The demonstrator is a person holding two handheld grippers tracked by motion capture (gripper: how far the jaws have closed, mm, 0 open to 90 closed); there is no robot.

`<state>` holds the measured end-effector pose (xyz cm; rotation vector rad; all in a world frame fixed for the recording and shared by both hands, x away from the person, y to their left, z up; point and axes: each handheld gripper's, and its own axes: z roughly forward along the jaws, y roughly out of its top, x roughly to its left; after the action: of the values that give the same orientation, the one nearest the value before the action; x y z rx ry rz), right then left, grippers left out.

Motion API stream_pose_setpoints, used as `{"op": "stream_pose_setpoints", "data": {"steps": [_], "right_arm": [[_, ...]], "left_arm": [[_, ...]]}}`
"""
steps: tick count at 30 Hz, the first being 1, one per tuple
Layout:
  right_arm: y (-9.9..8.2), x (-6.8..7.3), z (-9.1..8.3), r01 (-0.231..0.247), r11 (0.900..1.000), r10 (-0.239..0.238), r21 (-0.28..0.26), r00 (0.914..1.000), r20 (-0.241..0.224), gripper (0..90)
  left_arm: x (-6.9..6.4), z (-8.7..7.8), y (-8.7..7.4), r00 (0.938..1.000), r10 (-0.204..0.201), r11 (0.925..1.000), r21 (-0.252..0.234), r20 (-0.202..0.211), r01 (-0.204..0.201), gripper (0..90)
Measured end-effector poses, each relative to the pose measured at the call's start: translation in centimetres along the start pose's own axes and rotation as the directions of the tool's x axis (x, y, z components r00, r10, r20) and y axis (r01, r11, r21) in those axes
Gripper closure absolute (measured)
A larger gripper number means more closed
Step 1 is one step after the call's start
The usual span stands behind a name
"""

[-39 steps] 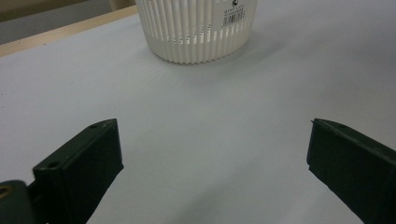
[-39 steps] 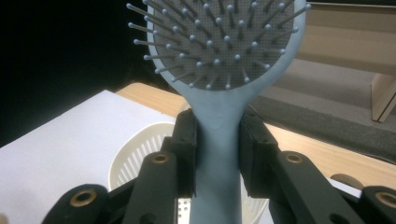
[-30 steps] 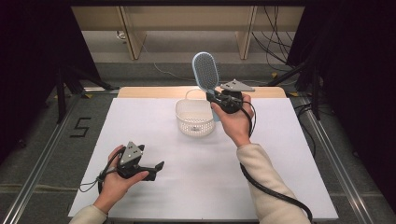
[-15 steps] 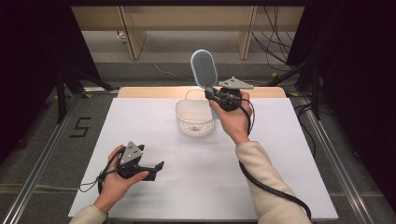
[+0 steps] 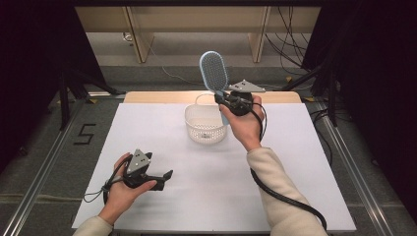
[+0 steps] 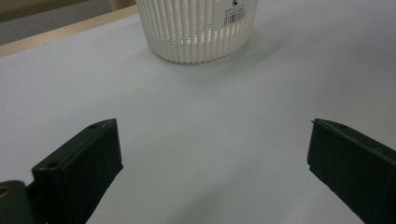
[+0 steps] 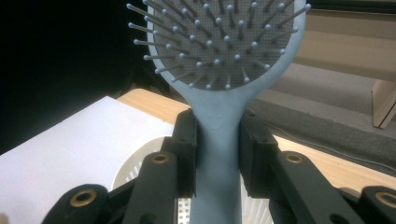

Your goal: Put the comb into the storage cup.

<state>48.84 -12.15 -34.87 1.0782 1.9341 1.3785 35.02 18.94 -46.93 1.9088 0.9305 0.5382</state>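
Hairbrush (image 5: 214, 71) clamped by handle in right gripper (image 5: 227, 101), head up, above basket (image 5: 205, 124); not yet inside. Left gripper (image 5: 160, 176) jaws apart, empty, on bench (image 5: 305, 147).

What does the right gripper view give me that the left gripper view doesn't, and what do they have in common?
Right gripper view: the blue hairbrush, bristles facing the camera, its handle clamped between the right hand-held gripper jaws, above the basket's rim.

Left gripper view: the left hand-held gripper with jaws wide apart and nothing between them, low over the white table; the basket's slatted side and barcode label.

Both: the white basket and the white table.
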Motion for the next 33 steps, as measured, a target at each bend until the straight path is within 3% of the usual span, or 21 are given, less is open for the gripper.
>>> {"op": "stream_pose_setpoints", "data": {"steps": [33], "right_arm": [[0.58,0.4,0.67,0.006,0.9999,-0.006,-0.009,1.0,-0.007,70.6]], "left_arm": [[-0.05,0.05,0.02,1.0,0.003,1.0,-0.001,0.001,-0.003,2.5]]}}
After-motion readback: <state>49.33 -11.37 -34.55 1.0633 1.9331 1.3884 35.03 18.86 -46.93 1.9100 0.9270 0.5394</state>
